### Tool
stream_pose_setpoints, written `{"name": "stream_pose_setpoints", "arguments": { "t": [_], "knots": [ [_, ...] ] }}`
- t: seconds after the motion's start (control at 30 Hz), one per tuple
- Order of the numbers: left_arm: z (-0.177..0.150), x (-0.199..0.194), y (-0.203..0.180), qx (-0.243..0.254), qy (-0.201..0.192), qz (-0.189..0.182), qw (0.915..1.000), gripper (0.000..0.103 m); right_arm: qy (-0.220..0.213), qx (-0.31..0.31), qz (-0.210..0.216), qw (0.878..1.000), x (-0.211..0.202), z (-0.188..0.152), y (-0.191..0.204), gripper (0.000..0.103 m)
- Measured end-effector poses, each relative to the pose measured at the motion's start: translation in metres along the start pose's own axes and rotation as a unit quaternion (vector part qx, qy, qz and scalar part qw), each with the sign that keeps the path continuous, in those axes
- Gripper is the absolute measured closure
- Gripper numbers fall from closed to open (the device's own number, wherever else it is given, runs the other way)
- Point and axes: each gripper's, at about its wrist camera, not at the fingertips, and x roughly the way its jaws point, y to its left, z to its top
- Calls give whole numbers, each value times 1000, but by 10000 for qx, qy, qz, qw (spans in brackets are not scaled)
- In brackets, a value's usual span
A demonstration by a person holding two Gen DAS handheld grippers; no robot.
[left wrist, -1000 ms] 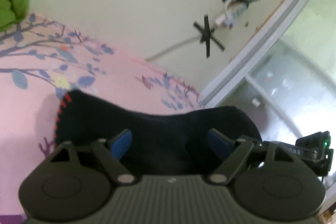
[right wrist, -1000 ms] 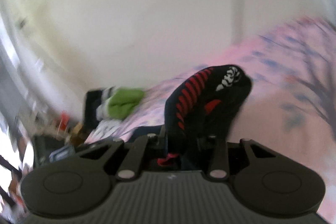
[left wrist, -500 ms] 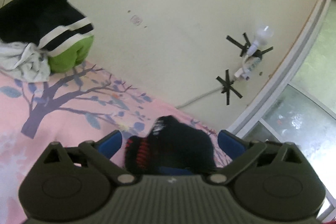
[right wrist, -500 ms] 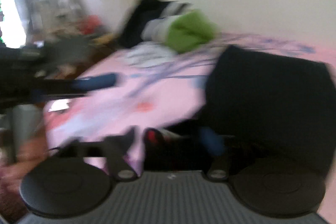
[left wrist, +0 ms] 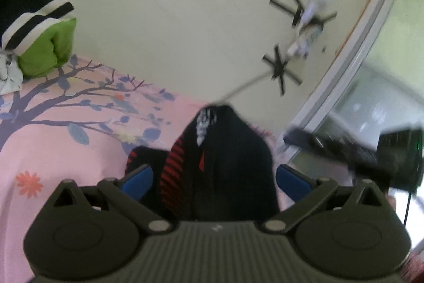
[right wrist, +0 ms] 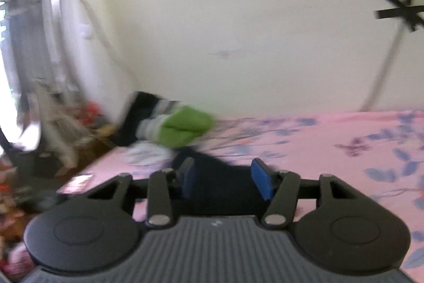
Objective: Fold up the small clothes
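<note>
On the pink bed [left wrist: 53, 139], both closing tongs straddle a black garment [left wrist: 225, 166], unclamped; pinch matching edges squarely before folding.

The bed sheet [left wrist: 61, 150] is pink, printed with a dark purple tree, blue-grey leaves and an orange flower. Ahead of the left hand-held gripper [left wrist: 214, 178], whose pads are blue on a black body, the small garment [left wrist: 233, 163] is black with red stripes and a white print near its top. Far to its left, the clothes pile [left wrist: 39, 39] shows bright green, black with white bands, and pale grey-white. The wall [left wrist: 198, 17] is cream, crossed with black tape [left wrist: 281, 70]. The right hand-held gripper [right wrist: 225, 179] is likewise black with blue pads.
</note>
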Motion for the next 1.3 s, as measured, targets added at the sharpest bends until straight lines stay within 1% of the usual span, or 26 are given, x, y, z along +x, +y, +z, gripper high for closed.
{"name": "stream_pose_setpoints", "arguments": {
  "t": [0.03, 0.07, 0.1, 0.13, 0.17, 0.23, 0.3, 0.33, 0.4, 0.47, 0.53, 0.57, 0.6, 0.63, 0.67, 0.7, 0.73, 0.77, 0.8, 0.83, 0.93, 1.0, 1.07, 1.1, 1.2, 1.3],
  "knots": [
    [-3, 5, -3, 118, 136, 148, 9997, 22, 99, -27, -104, 9999, 13, 0, -4, 55],
    [-7, 12, -6, 250, 369, 344, 9984, 48, 299, -13, -90, 9995, 32, 0, -8, 55],
    [-11, 18, -7, 333, 571, 567, 9962, 66, 505, 26, 47, 9987, 49, -4, -9, 53],
    [-15, 19, -5, 369, 678, 742, 9942, 70, 819, -49, 192, 9964, 75, -3, -5, 52],
    [-20, 15, -3, 406, 647, 854, 9934, 73, 1064, -299, 207, 9937, 92, -5, 4, 52],
    [-28, -3, 2, 314, 614, 956, 9930, 74, 1488, -975, 172, 9839, 134, -12, 30, 54],
    [-34, -16, 10, 162, 579, 1159, 9914, 74, 1687, -1040, 312, 9797, 156, -13, 37, 56],
    [-37, -19, 15, 16, 582, 1182, 9913, 74, 1754, -1125, 345, 9774, 161, -13, 42, 56],
    [-42, -24, 25, -271, 536, 1105, 9921, 71, 1682, -1458, 250, 9746, 161, -18, 52, 56],
    [-41, -24, 26, -249, 533, 1132, 9918, 68, 1651, -1340, 270, 9768, 162, -15, 48, 55],
    [-39, -18, 22, -117, 606, 1292, 9897, 57, 1595, -1224, 224, 9793, 161, -17, 46, 54],
    [-38, -16, 22, -128, 665, 1405, 9878, 48, 1532, -1268, 150, 9799, 161, -19, 50, 53],
    [-35, -14, 23, -162, 703, 1471, 9865, 44, 1462, -1322, 71, 9804, 164, -21, 52, 52],
    [-32, -13, 23, -203, 752, 1490, 9858, 42, 1387, -1350, 2, 9811, 163, -23, 54, 50],
    [-29, -15, 24, -258, 784, 1489, 9854, 37, 1291, -1328, -36, 9827, 162, -24, 53, 48],
    [-25, -18, 24, -326, 756, 1480, 9855, 24, 1211, -1272, -33, 9845, 160, -25, 51, 48],
    [-20, -18, 25, -370, 688, 1457, 9862, 16, 1113, -1165, -37, 9869, 156, -24, 47, 44],
    [-16, -21, 25, -420, 598, 1436, 9869, 3, 1019, -1072, -88, 9890, 152, -24, 45, 36],
    [-12, -20, 24, -466, 551, 1426, 9871, 0, 883, -967, -167, 9912, 145, -23, 42, 33],
    [-7, -20, 23, -511, 548, 1384, 9875, 0, 733, -831, -196, 9937, 135, -22, 39, 30],
    [3, -12, 19, -560, 612, 1118, 9903, 0, 408, -192, -22, 9990, 101, -18, 22, 30],
    [6, -2, 15, -459, 686, 1152, 9899, 0, 146, 193, -57, 9997, 75, -21, 9, 25],
    [5, 8, 13, -414, 783, 1175, 9891, 0, -67, 631, -87, 9979, 47, -31, -7, 11],
    [4, 13, 14, -399, 846, 1179, 9886, 0, -121, 821, -67, 9965, 36, -38, -15, 10],
    [-2, 26, 20, -390, 1003, 1281, 9859, 0, -24, 1223, 69, 9925, 12, -60, -32, 9],
    [-9, 32, 29, -596, 1043, 1173, 9858, 0, 197, 1279, 193, 9914, 8, -77, -34, 7]
  ]
}}
